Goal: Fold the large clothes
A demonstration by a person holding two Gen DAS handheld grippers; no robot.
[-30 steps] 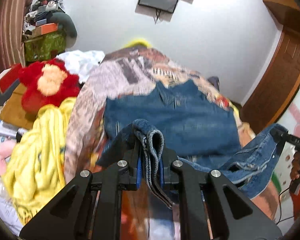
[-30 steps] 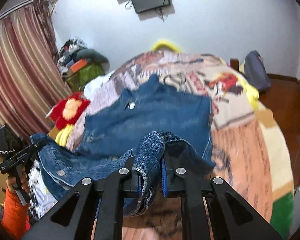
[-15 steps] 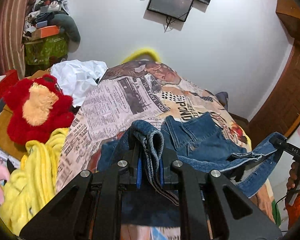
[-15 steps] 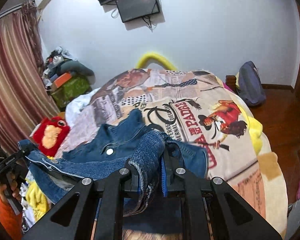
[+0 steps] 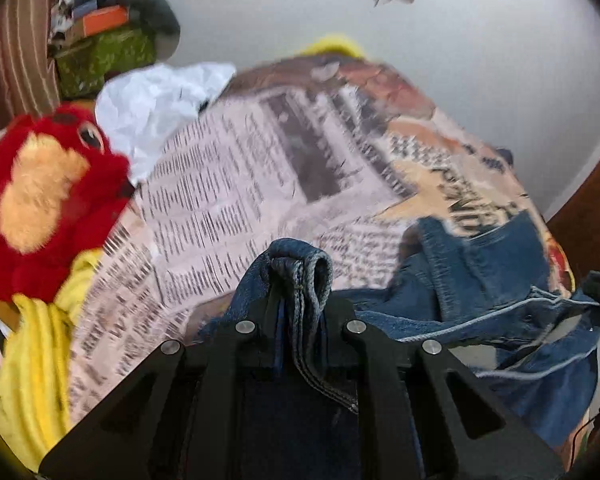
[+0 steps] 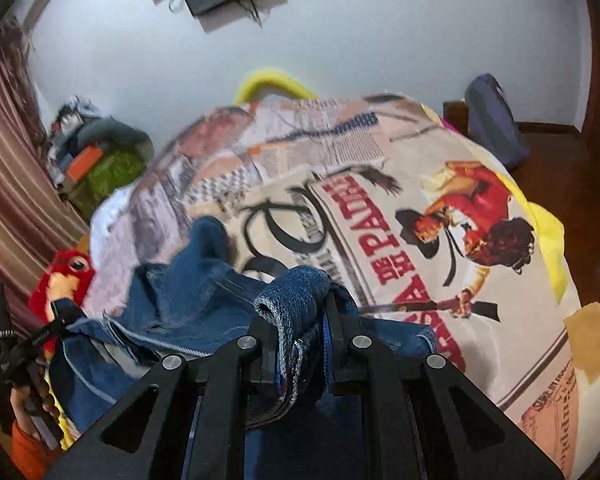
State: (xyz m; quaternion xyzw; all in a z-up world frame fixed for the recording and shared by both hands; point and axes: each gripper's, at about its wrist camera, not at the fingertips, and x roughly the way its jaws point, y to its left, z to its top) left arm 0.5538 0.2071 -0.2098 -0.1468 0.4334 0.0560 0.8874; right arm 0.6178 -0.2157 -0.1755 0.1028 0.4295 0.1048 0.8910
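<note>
Both hand-held grippers have carried the denim hem forward over the bed since a second ago, so far less of the jacket (image 5: 480, 280) lies spread ahead. Each is clenched on a bunched fold: the left hand-held gripper (image 5: 298, 316) on one corner, the right hand-held gripper (image 6: 300, 324) on the other, holding the edge taut between them, likely to lay the lower half over the upper. The jacket sags between them above the bed (image 6: 380, 220). Count: one jacket, two grippers, one red plush (image 5: 48, 200), one yellow cloth (image 5: 36, 360) beside the bed.
</note>
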